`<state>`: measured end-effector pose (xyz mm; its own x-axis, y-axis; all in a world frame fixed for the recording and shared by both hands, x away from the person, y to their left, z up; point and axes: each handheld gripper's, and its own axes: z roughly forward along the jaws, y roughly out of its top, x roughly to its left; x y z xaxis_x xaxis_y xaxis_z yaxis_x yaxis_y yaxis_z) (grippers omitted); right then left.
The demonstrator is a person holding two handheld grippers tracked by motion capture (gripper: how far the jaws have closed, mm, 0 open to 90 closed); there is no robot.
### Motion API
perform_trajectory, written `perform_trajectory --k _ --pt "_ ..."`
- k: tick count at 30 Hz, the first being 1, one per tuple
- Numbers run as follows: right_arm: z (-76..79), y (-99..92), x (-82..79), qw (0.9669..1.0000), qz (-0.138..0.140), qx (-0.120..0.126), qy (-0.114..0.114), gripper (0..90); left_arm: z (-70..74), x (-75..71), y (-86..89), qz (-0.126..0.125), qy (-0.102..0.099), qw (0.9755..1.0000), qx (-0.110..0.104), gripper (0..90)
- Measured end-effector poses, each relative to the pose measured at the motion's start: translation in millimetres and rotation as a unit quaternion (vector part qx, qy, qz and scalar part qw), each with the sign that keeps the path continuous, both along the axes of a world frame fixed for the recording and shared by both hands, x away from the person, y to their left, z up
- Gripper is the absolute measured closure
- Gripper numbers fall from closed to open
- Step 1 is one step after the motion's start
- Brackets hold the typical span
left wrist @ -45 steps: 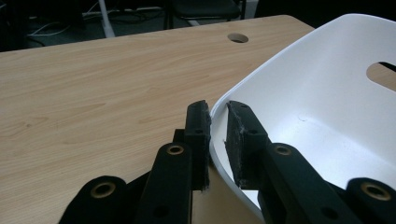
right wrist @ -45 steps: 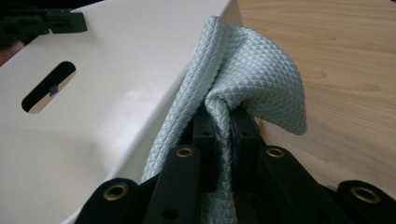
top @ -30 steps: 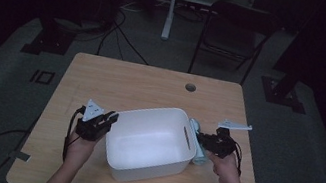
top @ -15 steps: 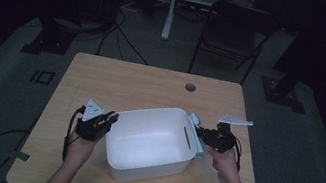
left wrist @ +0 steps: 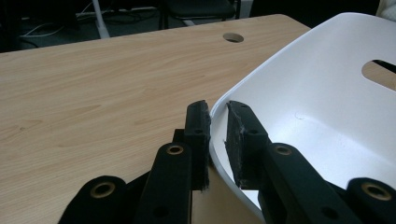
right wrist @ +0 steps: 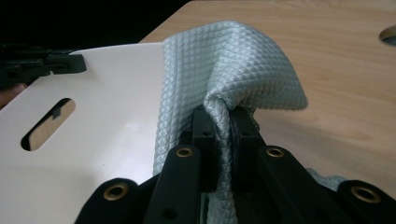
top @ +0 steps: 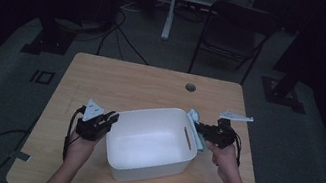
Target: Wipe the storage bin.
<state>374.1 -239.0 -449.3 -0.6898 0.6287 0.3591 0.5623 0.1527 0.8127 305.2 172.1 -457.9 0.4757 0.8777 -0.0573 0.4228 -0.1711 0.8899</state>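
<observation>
A dim room surrounds a pale wooden desk (top: 141,87), with a folding chair (top: 235,30) and loose cables on the grey floor beyond its far edge. A round cable hole (top: 190,87) sits in the desktop, well beyond both claws.

The left claw (top: 103,122) is at the left wall of a white plastic tub (top: 149,142). In the left gripper view its two black jaws straddle the tub's rim (left wrist: 219,105), one pad outside the wall and one inside; the outer pad lies against the plastic, while a narrow gap shows beside the inner pad (so whether the rim is truly pinched I cannot tell). The tub's interior spreads away to the right of this claw, with a slotted handle cut into the far wall (left wrist: 378,72).

The right claw (top: 201,130) is at the tub's opposite wall. Its jaws are clamped tight on a bunched fold of pale blue-green quilted cloth (right wrist: 229,74), which bulges up just above the pads and drapes against the outside of the tub's wall to this claw's left. A handle slot (right wrist: 46,123) shows in that wall, further left of the cloth.
</observation>
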Motion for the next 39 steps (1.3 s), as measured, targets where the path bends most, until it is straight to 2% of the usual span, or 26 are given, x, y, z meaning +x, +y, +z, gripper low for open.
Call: perform_trajectory --k 3,6,7,8,11,14,16,20,23,27,29,30,33,39 --pt "-4.3 4.9 5.0 0.9999 0.0 -0.01 0.007 84.0 0.3 0.2 -0.4 0.001 0.001 1.0 0.003 79.1" --pt "-15.4 8.5 11.1 0.9994 -0.005 -0.022 0.025 84.0 0.4 0.1 -0.5 0.002 0.001 1.0 0.003 79.1" --pt "-16.4 7.6 12.5 0.9994 -0.003 -0.019 0.03 83.9 0.4 0.2 -0.4 0.001 0.001 1.0 0.003 79.1" --pt "-15.2 6.8 13.0 0.9993 -0.001 -0.022 0.029 83.9 0.3 0.2 -0.4 0.0 0.001 1.0 0.002 79.1" --pt "-4.1 4.9 13.7 0.9999 -0.001 -0.007 0.015 83.8 0.4 0.5 -1.2 0.0 0.001 1.0 0.003 79.1" --pt "2.0 6.9 17.2 0.9999 -0.001 -0.014 0.008 84.0 0.5 0.1 -2.5 0.004 0.001 1.0 0.005 79.1" --pt "-2.9 8.6 20.5 0.9998 0.001 -0.012 0.017 84.1 0.4 0.0 -2.9 0.006 0.0 1.0 0.005 79.2" --pt "-22.2 11.6 26.7 0.9985 -0.001 -0.029 0.046 84.1 0.5 0.0 -3.0 0.006 0.0 1.0 0.005 79.1" --pt "-22.8 10.1 27.9 0.9983 0.005 -0.032 0.049 83.9 0.6 0.3 -3.0 0.004 0.001 1.0 0.006 79.1" --pt "-11.2 7.5 30.3 0.9993 0.004 -0.004 0.036 83.9 0.7 0.5 -3.4 0.003 0.001 1.0 0.007 79.1" --pt "-8.3 7.9 30.8 0.9995 0.003 -0.002 0.032 83.9 0.6 0.3 -3.7 0.004 0.0 1.0 0.007 79.1" --pt "-6.8 10.6 32.7 0.9995 0.006 -0.01 0.029 84.1 0.2 -0.1 -3.9 0.006 -0.001 1.0 0.004 79.1" --pt "-11.4 9.1 36.9 0.9991 0.018 -0.001 0.038 84.5 0.2 -0.1 -4.6 0.009 -0.001 1.0 0.005 79.1" --pt "-25.2 11.1 43.2 0.9981 0.019 -0.011 0.058 84.6 0.5 -0.1 -5.1 0.01 0.0 0.9999 0.007 79.1"
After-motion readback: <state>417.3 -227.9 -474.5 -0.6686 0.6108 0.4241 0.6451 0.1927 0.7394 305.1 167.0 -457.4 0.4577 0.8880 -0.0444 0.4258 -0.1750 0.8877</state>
